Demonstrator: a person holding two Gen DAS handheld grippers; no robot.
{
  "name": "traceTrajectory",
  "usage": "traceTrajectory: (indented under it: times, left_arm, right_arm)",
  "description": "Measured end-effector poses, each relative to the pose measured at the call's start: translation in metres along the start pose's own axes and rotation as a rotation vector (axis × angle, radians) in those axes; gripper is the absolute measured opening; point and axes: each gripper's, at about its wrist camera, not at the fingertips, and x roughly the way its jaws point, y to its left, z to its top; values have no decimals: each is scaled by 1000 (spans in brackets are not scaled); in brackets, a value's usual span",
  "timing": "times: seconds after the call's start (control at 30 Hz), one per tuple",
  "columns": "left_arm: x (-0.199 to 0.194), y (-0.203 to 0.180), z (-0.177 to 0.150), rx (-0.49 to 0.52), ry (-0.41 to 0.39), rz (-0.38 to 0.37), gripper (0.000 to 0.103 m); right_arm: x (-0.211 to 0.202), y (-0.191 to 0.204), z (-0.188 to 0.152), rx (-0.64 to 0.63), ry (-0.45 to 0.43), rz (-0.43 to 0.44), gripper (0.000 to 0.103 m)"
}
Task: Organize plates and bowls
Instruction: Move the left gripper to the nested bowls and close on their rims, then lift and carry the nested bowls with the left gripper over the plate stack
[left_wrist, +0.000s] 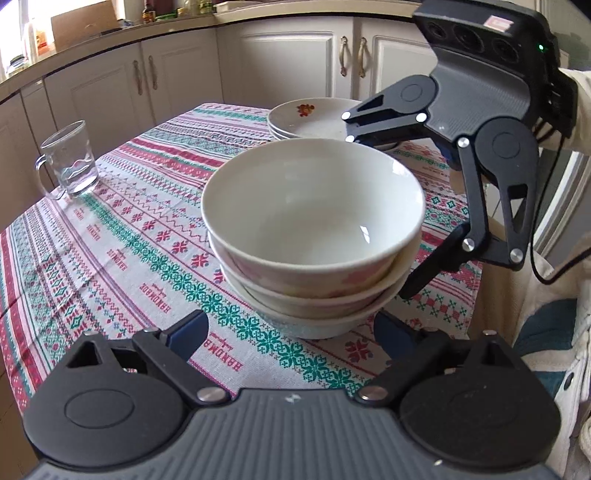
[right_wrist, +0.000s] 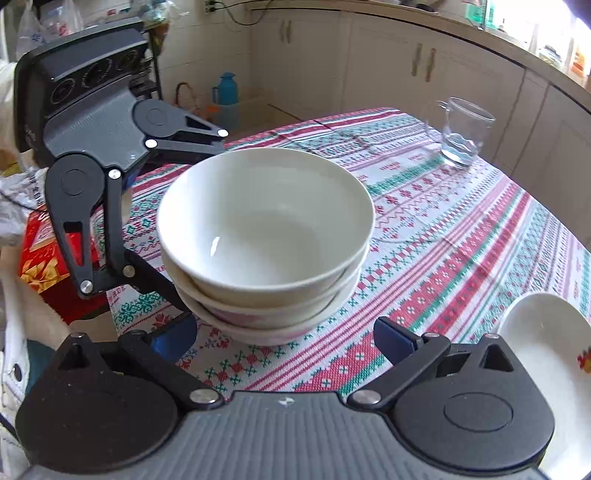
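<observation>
Three stacked bowls sit mid-desk with both grippers' jaws spread wide around the stack, gripping nothing.

The left gripper stands on the near side in its own view, the right gripper likewise in its view; whether any pad touches the lowest bowl is hard to tell. The stack of plates at the far edge of the patterned tablecloth is partly hidden behind the right gripper. A glass mug stands well apart at far left. Sleeve cut off.
</observation>
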Motion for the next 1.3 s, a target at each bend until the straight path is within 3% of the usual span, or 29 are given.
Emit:
traceTrajectory:
  times: [0.27,0.5,0.8,0.93,1.3]
  left_arm:
    - [4,12,8,41,12,-115,91]
    - [5,16,11,55,10,-157,87]
    - [5,16,12,67,12,-172,84]
    - [5,16,13,71,15,-177,82]
    - [7,19,14,86,23,-202,82]
  right_arm:
    - [4,-5,10,-70,26,70,100]
    - [10,-10,11,-83,36,99,97]
    - [8,-9,11,-90,30,105,95]
    - [6,-9,11,-87,32,132,90]
    - [11,-13,17,-110,55,162,91]
